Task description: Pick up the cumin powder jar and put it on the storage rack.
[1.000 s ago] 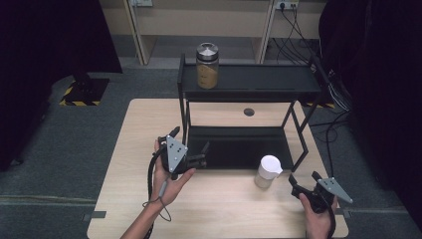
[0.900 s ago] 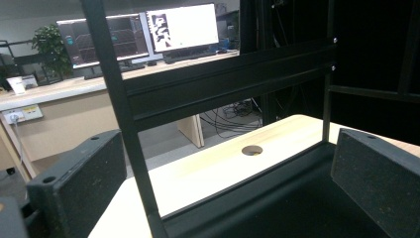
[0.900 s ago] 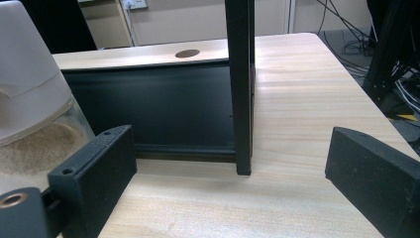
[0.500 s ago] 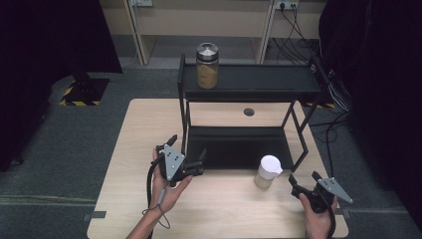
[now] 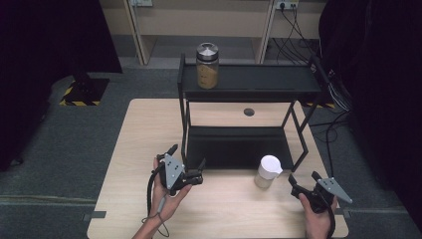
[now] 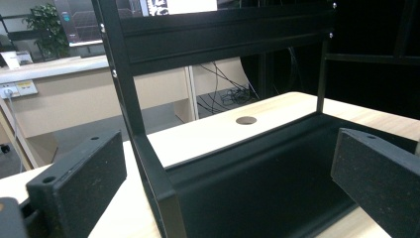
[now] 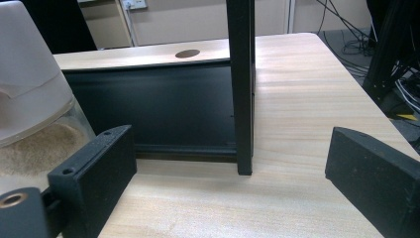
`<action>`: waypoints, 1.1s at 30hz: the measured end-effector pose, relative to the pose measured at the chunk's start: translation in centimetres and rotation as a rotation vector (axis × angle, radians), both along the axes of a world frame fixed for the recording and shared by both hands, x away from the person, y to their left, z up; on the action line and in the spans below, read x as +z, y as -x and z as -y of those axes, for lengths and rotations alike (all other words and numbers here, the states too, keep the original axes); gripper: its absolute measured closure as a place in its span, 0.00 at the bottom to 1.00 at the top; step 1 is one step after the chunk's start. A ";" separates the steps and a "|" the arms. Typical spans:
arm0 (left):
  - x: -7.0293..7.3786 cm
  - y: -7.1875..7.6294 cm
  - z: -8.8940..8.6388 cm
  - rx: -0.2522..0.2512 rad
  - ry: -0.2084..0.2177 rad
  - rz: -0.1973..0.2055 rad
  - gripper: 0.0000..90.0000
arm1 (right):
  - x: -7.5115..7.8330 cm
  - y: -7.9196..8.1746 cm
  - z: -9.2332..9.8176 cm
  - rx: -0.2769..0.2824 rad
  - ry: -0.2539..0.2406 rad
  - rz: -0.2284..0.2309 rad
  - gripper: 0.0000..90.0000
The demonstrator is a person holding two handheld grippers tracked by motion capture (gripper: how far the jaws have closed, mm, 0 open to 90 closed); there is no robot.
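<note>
Left gripper (image 5: 198,175): jaws wide apart, nothing between the pads. It sits low over the table (image 5: 129,149), right at the front-left post of the black shelf rack (image 5: 249,82); in the left gripper view that post (image 6: 143,148) rises between the two pads, apart from both, with the rack's black bottom tray (image 6: 257,178) spreading ahead and to the right.

Right gripper (image 5: 302,188): also wide open, empty, resting low near the table's front-right corner. Front-right rack leg (image 7: 242,89) stands ahead between its pads, apart from both.

White-lidded jar (image 5: 267,171) of sandy stuff stands upright on the table just ahead-left of the right gripper, near it but not touching, in front of the rack's bottom tray. In the right gripper view it sits at the left edge, past the left pad (image 7: 94,163), outside the jaw gap.

Second jar, metal lid (image 5: 207,64), sits on the rack's top shelf, far ahead of both grippers, above and beyond the left one.

Read: pre-grasp stage, nothing picked up yet. Nearest candidate is the white-lidded jar, and the right gripper is the one close to it. My guess is that's the target.

Next move needs: swing the right gripper left so the jar body lands between the pads, stay level with the glass below the lid, then close. Watch the rack leg just right of the jar. Jar looks smooth and round, so centre the grip or it could twist out.
</note>
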State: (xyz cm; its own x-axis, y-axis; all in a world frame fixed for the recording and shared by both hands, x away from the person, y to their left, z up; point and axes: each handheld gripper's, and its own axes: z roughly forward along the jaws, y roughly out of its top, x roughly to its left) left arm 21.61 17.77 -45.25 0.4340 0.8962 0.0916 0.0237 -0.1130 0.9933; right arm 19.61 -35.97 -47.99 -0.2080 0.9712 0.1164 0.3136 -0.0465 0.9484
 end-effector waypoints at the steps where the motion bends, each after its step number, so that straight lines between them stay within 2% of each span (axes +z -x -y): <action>1: -0.1 0.1 0.0 -0.001 0.000 -0.005 0.00 | 0.0 0.0 0.0 0.000 -0.001 0.000 0.06; 7: -1.2 0.6 -0.1 -0.007 0.007 -0.034 0.00 | 0.0 0.0 0.0 0.000 -0.003 -0.001 0.06; 15: -2.0 1.0 -0.3 -0.019 -0.006 -0.074 0.00 | 0.0 0.0 0.0 0.000 -0.003 -0.001 0.06; 22: -3.0 1.2 -0.6 -0.039 0.001 -0.147 0.00 | 0.0 0.0 0.0 0.000 -0.004 0.000 0.06; 33: -3.8 1.0 -0.9 -0.049 0.053 -0.249 0.00 | -0.1 0.0 0.1 0.002 -0.008 0.002 0.06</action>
State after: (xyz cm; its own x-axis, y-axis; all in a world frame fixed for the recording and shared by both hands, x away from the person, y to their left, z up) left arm 20.58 18.68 -49.09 0.4806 0.8742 -0.0700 0.2642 -0.0682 0.9621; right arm 19.57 -36.05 -48.06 -0.2098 0.9699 0.1239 0.3117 -0.0538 0.9487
